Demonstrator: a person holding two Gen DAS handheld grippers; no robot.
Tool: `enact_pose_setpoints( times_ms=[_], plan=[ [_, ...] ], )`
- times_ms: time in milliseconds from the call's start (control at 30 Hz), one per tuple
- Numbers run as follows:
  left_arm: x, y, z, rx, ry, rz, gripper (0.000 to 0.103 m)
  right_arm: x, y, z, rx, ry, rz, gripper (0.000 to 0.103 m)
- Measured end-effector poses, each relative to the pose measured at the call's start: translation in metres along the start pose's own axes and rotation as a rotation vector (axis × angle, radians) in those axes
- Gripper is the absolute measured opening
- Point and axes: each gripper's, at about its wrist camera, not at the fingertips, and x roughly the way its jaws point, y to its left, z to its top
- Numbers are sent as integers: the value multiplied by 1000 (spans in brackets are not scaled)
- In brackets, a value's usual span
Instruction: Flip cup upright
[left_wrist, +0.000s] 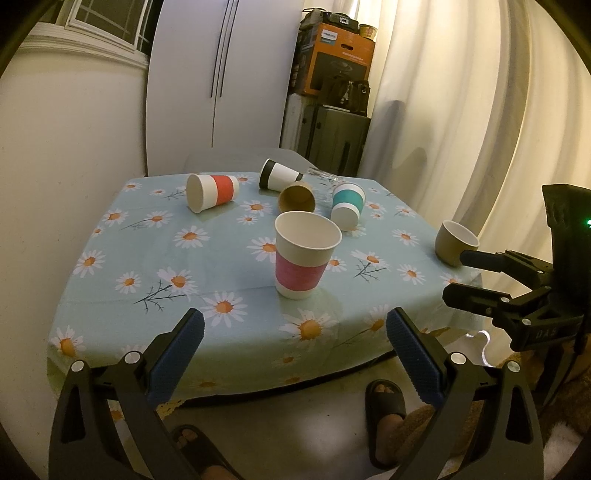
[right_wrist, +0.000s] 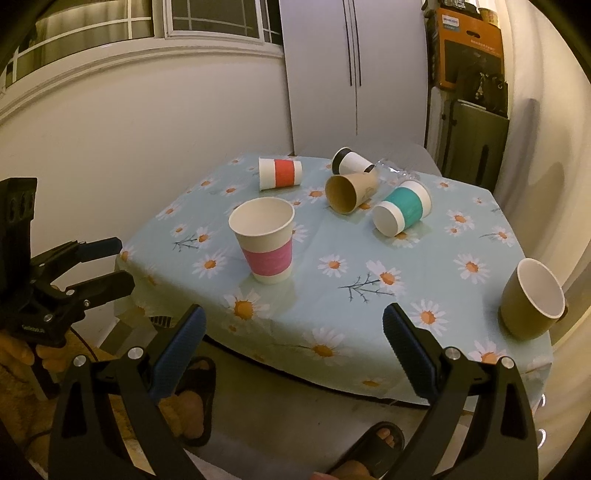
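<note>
A pink-banded paper cup (left_wrist: 304, 254) (right_wrist: 266, 240) stands upright near the table's front. Behind it lie cups on their sides: a red-banded one (left_wrist: 211, 192) (right_wrist: 279, 173), a black-banded one (left_wrist: 277, 175) (right_wrist: 349, 161), a brown one (left_wrist: 297, 197) (right_wrist: 351, 192), a teal-banded one (left_wrist: 347, 206) (right_wrist: 403, 208) and a clear glass (left_wrist: 325, 181) (right_wrist: 393, 170). My left gripper (left_wrist: 295, 325) (right_wrist: 110, 264) is open and empty, off the front edge. My right gripper (right_wrist: 293, 325) (left_wrist: 456, 275) is open and empty too.
An olive mug (left_wrist: 455, 243) (right_wrist: 532, 299) stands upright at the table's right corner. The daisy tablecloth (left_wrist: 147, 258) (right_wrist: 369, 295) covers a small table. Sandalled feet (left_wrist: 386, 417) are on the floor below. A white cupboard (left_wrist: 221, 81) and stacked boxes (left_wrist: 332, 66) stand behind.
</note>
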Motion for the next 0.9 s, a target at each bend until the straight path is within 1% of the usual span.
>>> enact_pose_setpoints(
  times_ms=[33, 900],
  plan=[
    [0, 0, 0, 0, 1, 0, 96, 0, 0, 0, 1, -3, 0, 98],
    [0, 3, -1, -11, 3, 4, 96, 0, 1, 1, -9, -2, -20, 98]
  ],
)
